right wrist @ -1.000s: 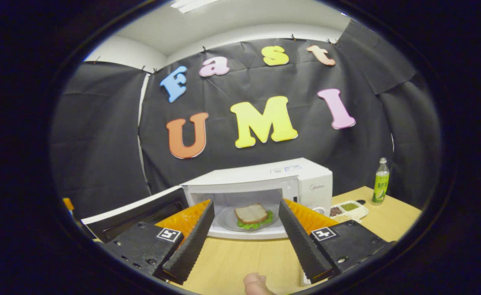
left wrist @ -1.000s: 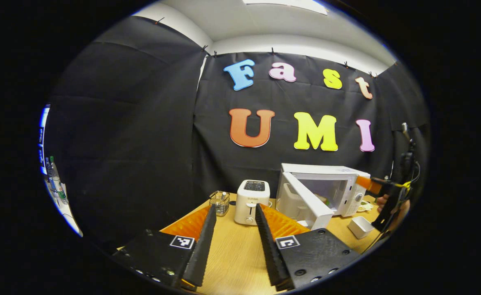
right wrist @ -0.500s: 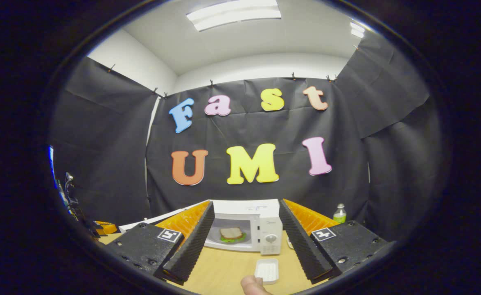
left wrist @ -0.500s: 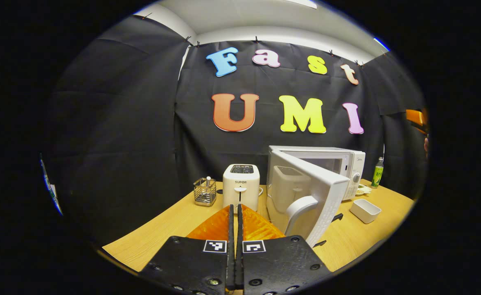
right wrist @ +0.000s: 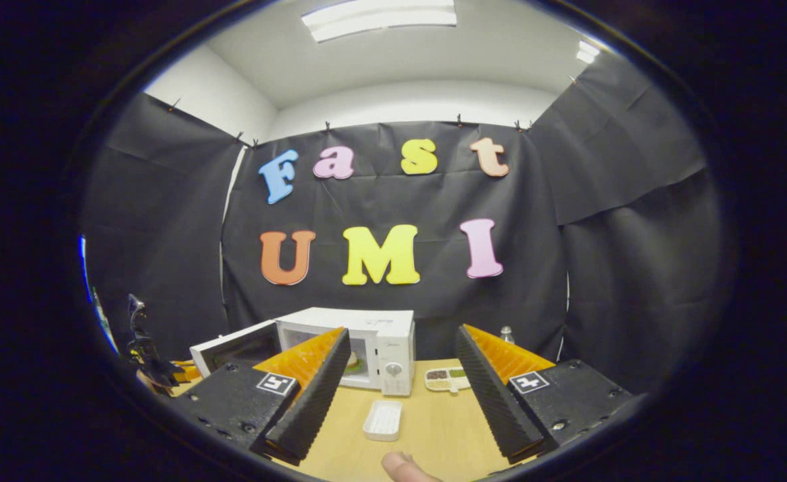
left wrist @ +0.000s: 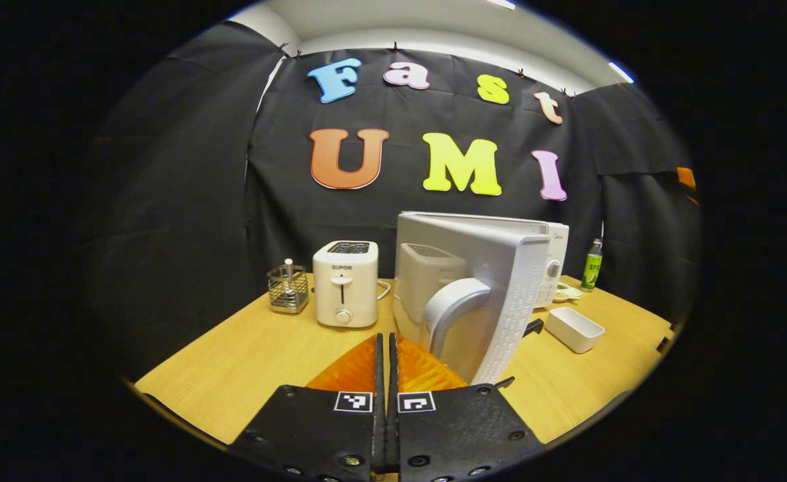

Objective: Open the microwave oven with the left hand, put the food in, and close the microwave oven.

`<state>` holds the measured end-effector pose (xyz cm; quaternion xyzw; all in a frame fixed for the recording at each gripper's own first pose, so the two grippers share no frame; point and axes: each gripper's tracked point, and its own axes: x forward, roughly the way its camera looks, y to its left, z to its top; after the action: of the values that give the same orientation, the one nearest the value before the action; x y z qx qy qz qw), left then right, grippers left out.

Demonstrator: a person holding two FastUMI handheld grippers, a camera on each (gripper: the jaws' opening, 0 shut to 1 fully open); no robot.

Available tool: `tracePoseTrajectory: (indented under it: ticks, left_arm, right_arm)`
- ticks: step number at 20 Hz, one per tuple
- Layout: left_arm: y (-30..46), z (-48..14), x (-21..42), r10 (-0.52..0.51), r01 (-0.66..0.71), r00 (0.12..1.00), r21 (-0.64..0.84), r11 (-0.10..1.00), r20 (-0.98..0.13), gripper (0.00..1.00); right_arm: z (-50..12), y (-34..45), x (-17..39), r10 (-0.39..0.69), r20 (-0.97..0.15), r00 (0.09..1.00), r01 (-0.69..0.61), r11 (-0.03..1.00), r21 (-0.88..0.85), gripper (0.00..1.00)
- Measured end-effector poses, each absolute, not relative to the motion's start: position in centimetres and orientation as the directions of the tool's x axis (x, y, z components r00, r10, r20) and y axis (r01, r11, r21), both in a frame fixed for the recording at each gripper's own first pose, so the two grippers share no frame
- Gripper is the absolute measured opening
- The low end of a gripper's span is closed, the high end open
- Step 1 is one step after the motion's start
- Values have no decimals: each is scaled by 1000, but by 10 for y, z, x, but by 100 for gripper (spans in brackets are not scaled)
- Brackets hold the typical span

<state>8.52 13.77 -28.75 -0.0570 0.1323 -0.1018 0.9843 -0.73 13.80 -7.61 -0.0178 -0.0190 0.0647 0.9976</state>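
Microwave (left wrist: 480, 268) door (left wrist: 473, 301) open, boxy white, curved handle (left wrist: 450, 309).

Left tongs (left wrist: 386, 375): black plates, silver screws, a white square black-patterned marker on each, orange ribbed backing behind two ridged black fingers (left wrist: 379, 375). Right tongs (right wrist: 400, 395): same build, ridged black pads, orange ribbed backs, markers, screws. Fingertip (right wrist: 403, 466) at bottom edge.

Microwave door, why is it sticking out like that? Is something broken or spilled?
Nothing looks broken or spilled. The microwave door just hangs wide open, and food is visible inside the microwave. The left gripper, fingers together, sits just in front of the door. The white tray lies flat on the table.
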Motion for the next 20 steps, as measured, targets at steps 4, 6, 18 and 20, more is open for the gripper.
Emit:
tracePoseTrajectory:
  ticks: [4,6,18,20]
  left_arm:
    - [102,-288,95,-265,229,935,-169,959,-234,0]
    - [83,-292,104,-293,252,926,-189,949,-237,0]
    - [-17,-304,164,-398,340,887,-251,906,-234,0]
    - [-33,-303,170,-410,352,881,-253,901,-237,0]
  right_arm:
    - [-78,120,-17,154,23,988,-154,988,-9,100]
    - [-77,107,-18,149,24,988,-149,989,-1,91]
    - [-111,68,18,202,-39,979,-200,978,57,91]
    - [-119,59,27,185,-53,981,-183,982,41,91]
